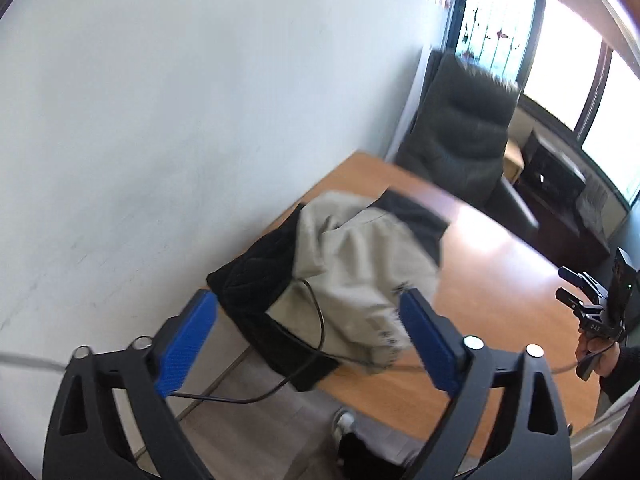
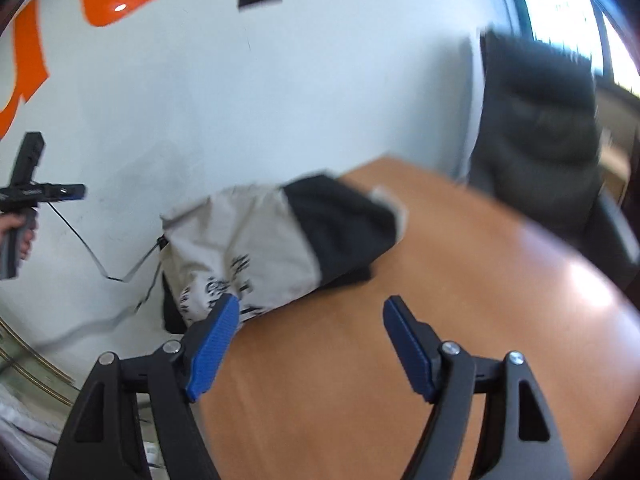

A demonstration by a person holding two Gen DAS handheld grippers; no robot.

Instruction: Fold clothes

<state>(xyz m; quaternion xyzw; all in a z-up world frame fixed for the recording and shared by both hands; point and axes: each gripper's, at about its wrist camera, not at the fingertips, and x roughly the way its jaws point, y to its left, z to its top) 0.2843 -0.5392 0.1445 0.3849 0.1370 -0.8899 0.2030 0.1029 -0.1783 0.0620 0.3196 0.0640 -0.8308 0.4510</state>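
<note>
A crumpled beige and black garment (image 1: 352,264) with dark printed lettering lies in a heap on the left end of a wooden table (image 1: 500,280), partly hanging over its edge. It also shows in the right wrist view (image 2: 260,248). My left gripper (image 1: 310,306) is open and empty, held above and in front of the heap. My right gripper (image 2: 312,308) is open and empty over the table, its left finger near the garment's printed edge. Each gripper shows in the other's view, the right one at the far right (image 1: 588,300) and the left one at the far left (image 2: 36,192).
A white wall (image 1: 160,120) runs close behind the table's left end. A dark padded chair (image 1: 464,128) stands at the far end, with windows (image 1: 560,72) beyond. A black cable (image 1: 316,320) trails over the garment. The person's shoe (image 1: 344,420) is on the floor below.
</note>
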